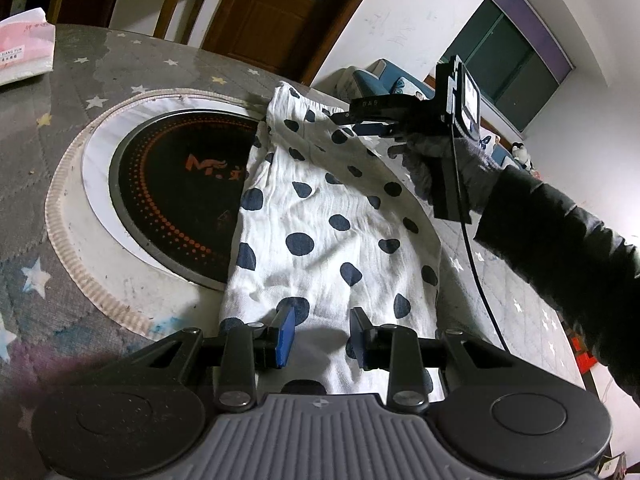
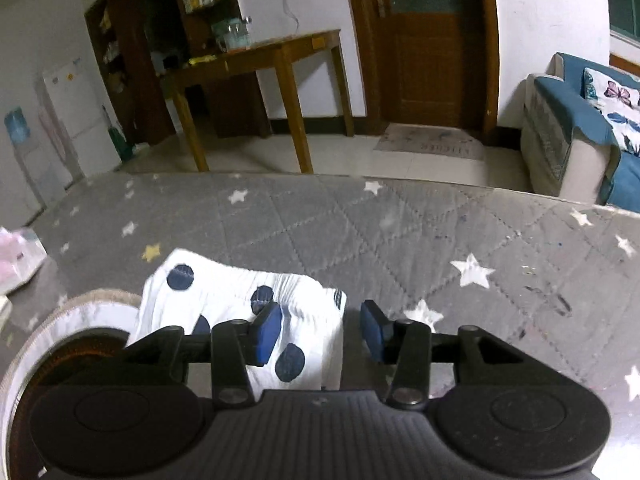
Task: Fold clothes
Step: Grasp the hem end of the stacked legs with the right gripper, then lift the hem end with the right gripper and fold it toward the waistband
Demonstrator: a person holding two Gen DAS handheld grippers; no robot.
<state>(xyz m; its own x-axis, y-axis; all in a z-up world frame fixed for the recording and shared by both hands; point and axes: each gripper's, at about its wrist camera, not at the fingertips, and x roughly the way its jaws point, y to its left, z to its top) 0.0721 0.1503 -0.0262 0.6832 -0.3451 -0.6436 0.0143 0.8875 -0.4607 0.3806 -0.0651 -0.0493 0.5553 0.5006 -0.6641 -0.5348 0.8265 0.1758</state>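
Note:
A white garment with dark blue dots (image 1: 332,224) lies flat in a long folded strip on the grey star-patterned table cover (image 1: 48,148). My left gripper (image 1: 322,338) is open, its blue pads just above the strip's near end. My right gripper (image 1: 360,120) shows in the left wrist view at the strip's far end, held by a gloved hand. In the right wrist view my right gripper (image 2: 320,334) is open over the garment's end (image 2: 240,300), with the cloth edge between the pads.
A round black induction hob (image 1: 180,196) in a white ring is set into the table, partly under the garment. A pink and white bag (image 1: 24,48) lies at the far left. A wooden table (image 2: 256,80), door (image 2: 428,48) and blue sofa (image 2: 584,128) stand beyond.

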